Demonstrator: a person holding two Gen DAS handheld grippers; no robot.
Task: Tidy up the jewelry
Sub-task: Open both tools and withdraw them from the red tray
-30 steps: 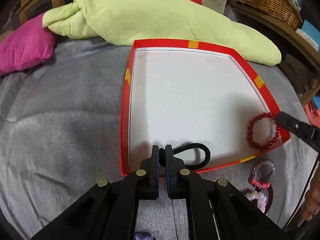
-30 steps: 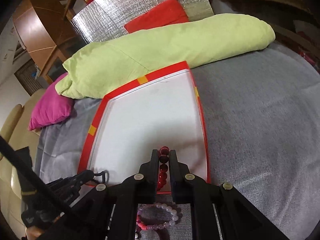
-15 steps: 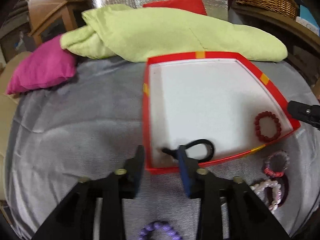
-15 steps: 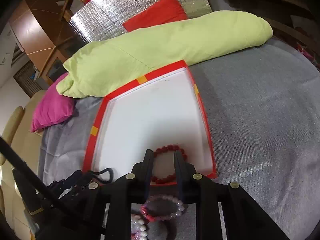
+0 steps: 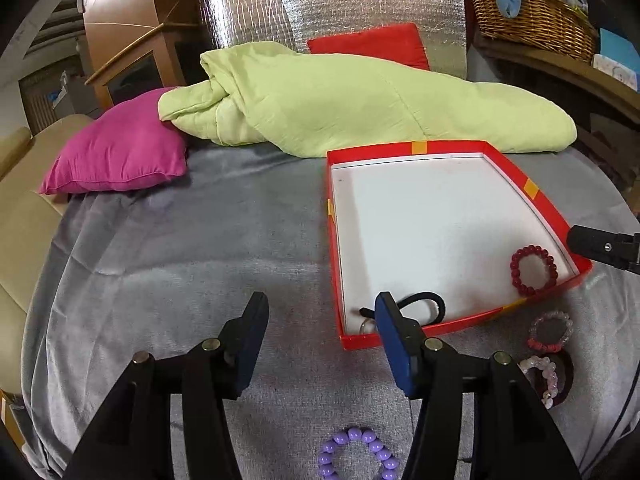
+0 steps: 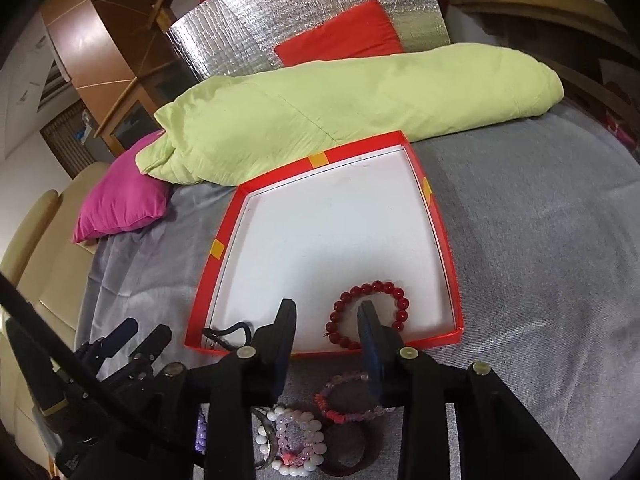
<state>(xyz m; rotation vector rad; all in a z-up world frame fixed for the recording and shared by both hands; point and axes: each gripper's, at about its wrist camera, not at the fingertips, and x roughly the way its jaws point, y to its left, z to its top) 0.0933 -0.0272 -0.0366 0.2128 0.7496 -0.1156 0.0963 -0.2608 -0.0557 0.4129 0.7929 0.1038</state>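
The left claw (image 5: pixel 320 316) is released and has just been opening; nothing sits between its fingers. Its right finger hides part of the black hair tie (image 5: pixel 424 304) lying in the near corner of the red box (image 5: pixel 452 148). The right claw (image 6: pixel 326 312), also released and just opening, hangs above the red bead bracelet (image 6: pixel 368 316), which lies in the box. The purple bead bracelet (image 5: pixel 356 456) is cut off at the frame edge. Only the right wrist view shows the white and pink bracelets (image 6: pixel 296 440) clearly.

A green quilt (image 5: pixel 360 104) lies across the grey bedcover (image 5: pixel 180 248), a magenta pillow (image 5: pixel 120 156) touching its left end; behind, a red cushion (image 5: pixel 372 44) leans on silver foil (image 5: pixel 340 4). A wicker basket (image 5: pixel 532 12) sits on a shelf.
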